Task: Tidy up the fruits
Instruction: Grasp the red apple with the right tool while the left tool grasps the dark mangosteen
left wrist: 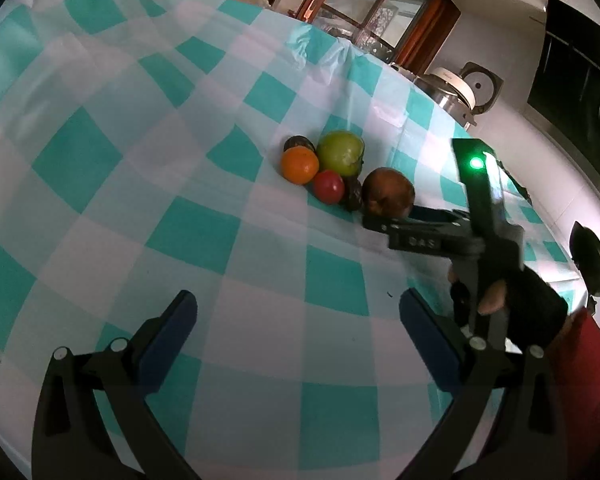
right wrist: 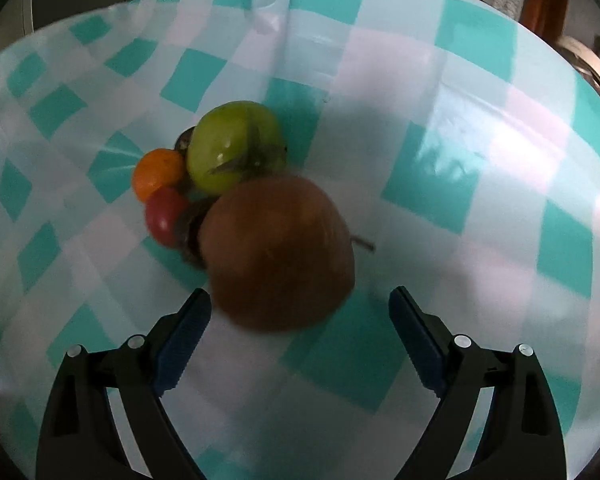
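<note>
A cluster of fruit lies on the teal-and-white checked tablecloth (left wrist: 228, 240): a green fruit (left wrist: 339, 153), an orange (left wrist: 299, 165), a small red fruit (left wrist: 329, 186), two dark fruits (left wrist: 298, 143) and a large brown fruit (left wrist: 388, 193). My left gripper (left wrist: 298, 316) is open and empty, well short of the cluster. My right gripper (right wrist: 300, 316) is open, its fingers just behind the brown fruit (right wrist: 278, 256), which rests on the cloth against the other fruits. The right gripper also shows in the left wrist view (left wrist: 384, 222), touching or nearly touching the brown fruit.
The table's far edge runs behind the cluster. Beyond it stand a metal pot with a white lid (left wrist: 452, 88), a wooden-framed glass door (left wrist: 364, 4) and white cupboards. A dark pan (left wrist: 590, 260) sits at the right.
</note>
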Demonstrator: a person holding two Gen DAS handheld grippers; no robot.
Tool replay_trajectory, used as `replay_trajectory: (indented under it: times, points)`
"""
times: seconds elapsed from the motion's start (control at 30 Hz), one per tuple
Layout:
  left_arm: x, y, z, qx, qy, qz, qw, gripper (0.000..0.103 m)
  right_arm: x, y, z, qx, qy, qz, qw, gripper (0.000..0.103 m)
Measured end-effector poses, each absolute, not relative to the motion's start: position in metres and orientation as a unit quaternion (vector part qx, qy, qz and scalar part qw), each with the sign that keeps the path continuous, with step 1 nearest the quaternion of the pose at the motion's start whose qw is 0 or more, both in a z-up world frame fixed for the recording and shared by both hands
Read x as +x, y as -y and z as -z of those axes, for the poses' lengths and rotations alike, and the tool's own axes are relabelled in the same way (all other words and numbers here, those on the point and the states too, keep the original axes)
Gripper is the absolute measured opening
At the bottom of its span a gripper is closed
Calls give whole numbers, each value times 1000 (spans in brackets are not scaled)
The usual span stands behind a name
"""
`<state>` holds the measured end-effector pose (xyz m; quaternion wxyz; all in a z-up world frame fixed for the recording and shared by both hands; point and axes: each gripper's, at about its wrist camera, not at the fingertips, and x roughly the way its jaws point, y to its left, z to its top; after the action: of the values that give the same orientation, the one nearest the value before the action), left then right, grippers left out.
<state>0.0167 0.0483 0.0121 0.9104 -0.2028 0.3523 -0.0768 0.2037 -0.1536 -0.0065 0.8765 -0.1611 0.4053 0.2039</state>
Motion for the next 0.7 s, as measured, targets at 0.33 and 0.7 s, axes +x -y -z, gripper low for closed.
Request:
replay_trajectory:
  times: [0.33, 0.7]
  points:
    - [15, -50, -12, -207, -354, 71, 909, 101, 180, 170, 6, -98, -406, -222, 881, 56]
    - [34, -9, -9, -150, -401, 84, 900, 101, 47, 251, 4, 69, -395, -189, 896, 56]
